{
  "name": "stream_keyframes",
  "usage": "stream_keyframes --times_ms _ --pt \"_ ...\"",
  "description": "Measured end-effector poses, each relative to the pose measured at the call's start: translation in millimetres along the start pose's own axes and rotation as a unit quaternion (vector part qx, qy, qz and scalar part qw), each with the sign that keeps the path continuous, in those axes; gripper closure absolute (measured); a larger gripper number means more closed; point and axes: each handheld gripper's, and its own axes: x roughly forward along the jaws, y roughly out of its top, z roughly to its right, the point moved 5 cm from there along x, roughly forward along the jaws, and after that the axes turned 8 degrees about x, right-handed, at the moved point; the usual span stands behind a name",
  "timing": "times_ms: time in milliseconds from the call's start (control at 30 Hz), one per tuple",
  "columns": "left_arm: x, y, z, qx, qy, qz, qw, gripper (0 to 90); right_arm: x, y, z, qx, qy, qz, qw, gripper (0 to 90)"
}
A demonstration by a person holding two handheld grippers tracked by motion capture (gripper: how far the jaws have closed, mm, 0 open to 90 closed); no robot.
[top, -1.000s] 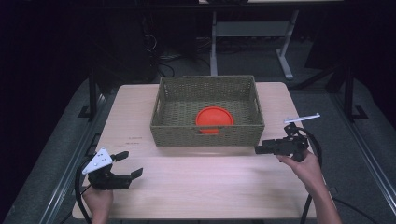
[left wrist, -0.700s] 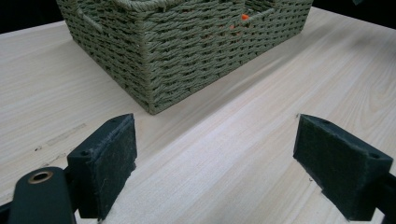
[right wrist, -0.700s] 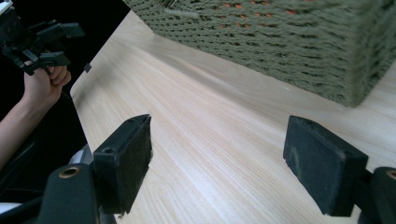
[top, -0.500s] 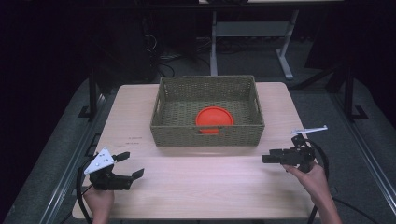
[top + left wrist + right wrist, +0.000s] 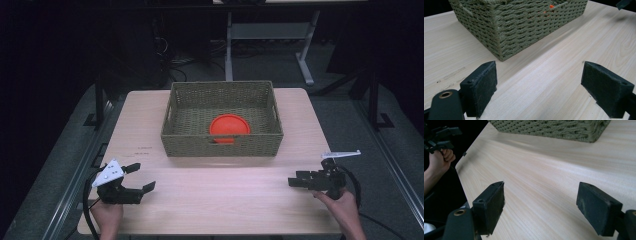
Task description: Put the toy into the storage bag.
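Round orange plate (image 5: pixel 229 126) lies flat (inside woven basket (image 5: pixel 222 148)).

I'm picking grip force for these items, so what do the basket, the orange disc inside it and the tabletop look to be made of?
The basket looks woven from twisted olive-green cord or paper rope, matte; the plaited strands show in the left gripper view. The orange disc seems to be smooth moulded plastic with a raised rim, though that is uncertain from this far off. The tabletop looks like pale wood or wood-grain laminate, with straight grain lines and a soft sheen.
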Motion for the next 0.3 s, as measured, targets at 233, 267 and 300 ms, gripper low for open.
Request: stream_keyframes --times_ms 233,267,300 --pt "2.6 0.0 0.2 0.000 0.000 -0.001 1.0000 12.6 -2.9 -22.0 -0.3 -0.028 -0.003 0.076 0.9967 20.8" --pt "2.4 0.4 0.3 0.004 0.002 -0.002 1.0000 12.7 -3.8 -25.7 0.8 -0.030 -0.006 0.094 0.9951 20.8" --pt "2.5 0.7 0.5 0.006 0.004 -0.001 1.0000 12.6 -4.5 -29.1 2.2 -0.027 -0.001 0.108 0.9937 20.8"
